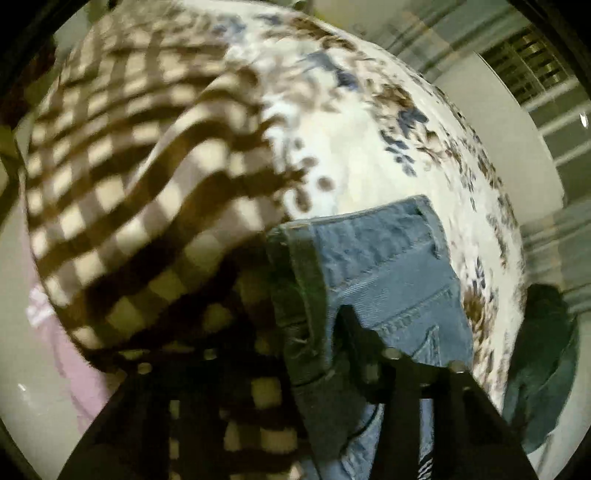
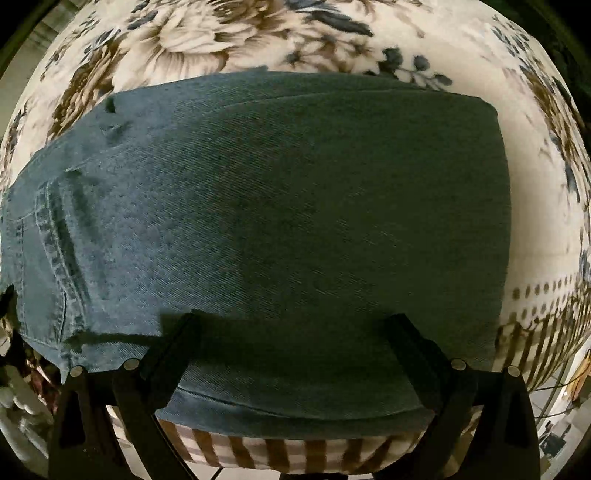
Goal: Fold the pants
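Blue denim pants (image 2: pixel 288 221) lie folded flat on a floral and checked bedcover (image 2: pixel 192 33). In the right wrist view my right gripper (image 2: pixel 295 325) is open, both black fingers (image 2: pixel 417 354) spread wide over the near edge of the folded denim, holding nothing. In the left wrist view the waist and pocket end of the pants (image 1: pixel 391 266) sits close to the camera. My left gripper (image 1: pixel 325 332) is at the thick folded denim edge; one black finger (image 1: pixel 354 332) shows against the cloth, the other is hidden in shadow.
The bedcover (image 1: pixel 351 158) is checked brown at the left and floral at the right. A dark green cloth (image 1: pixel 543 362) hangs at the bed's right edge. A pink cloth (image 1: pixel 70 354) lies on the floor at the left. Window grilles (image 1: pixel 535 66) stand beyond.
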